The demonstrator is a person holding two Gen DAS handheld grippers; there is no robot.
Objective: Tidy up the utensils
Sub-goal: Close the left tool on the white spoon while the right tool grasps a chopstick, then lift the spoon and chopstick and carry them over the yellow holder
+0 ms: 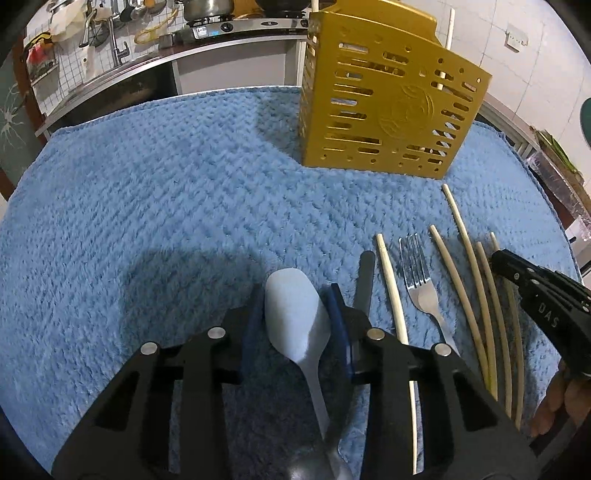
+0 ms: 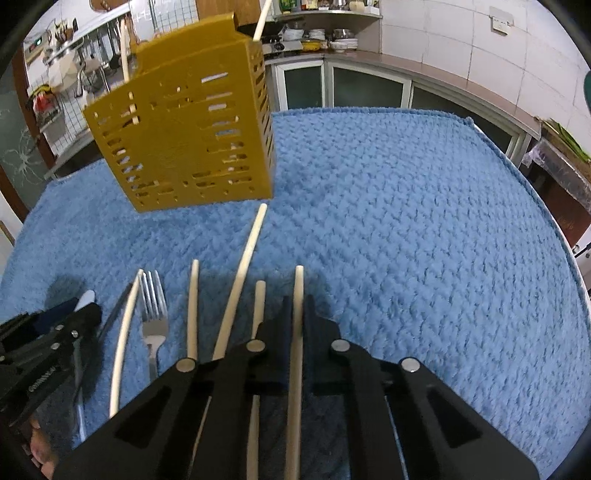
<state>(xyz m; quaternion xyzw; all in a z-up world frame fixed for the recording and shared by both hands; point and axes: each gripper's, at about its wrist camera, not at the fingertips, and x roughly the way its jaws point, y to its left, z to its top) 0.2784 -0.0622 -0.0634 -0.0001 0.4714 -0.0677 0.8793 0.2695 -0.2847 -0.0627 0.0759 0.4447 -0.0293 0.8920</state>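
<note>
Left gripper point(image 1: 295, 314): jaws straddle the bowl of the spoon, blue pads point(image 1: 338, 317) close on either side; whether they press on it cannot be told.
Right gripper point(image 2: 297, 314): clenched on one chopstick, the stick running up between the closed jaws.
Spoon point(image 1: 295, 314): one, white, lying on the towel with the bowl pointing away and the handle passing back under the left gripper.
Held chopstick point(image 2: 298, 295): one, pale, the rightmost of the row, its tip sticking out past the fingertips.
Loose chopsticks point(image 2: 243, 266): four on the towel in the right wrist view, roughly parallel; one lies left of the fork, three between the fork and the held one. The longest reaches almost to the foot of the holder.
Fork point(image 1: 419, 273): one, metal, tines away, lying among the chopsticks.
Dark utensil point(image 1: 365, 273): one, flat and narrow, just beside the spoon on its right; what kind cannot be told.
Holder point(image 1: 388, 107): one, gold, slotted, upright on the towel beyond the row of utensils.
Sticks in holder point(image 2: 125, 62): two pale sticks rise above its rim.
Towel point(image 1: 166, 192): one, blue, fluffy, under everything.
Background: kitchen counter point(image 1: 229, 29) with a stove and pots, tiled walls.
</note>
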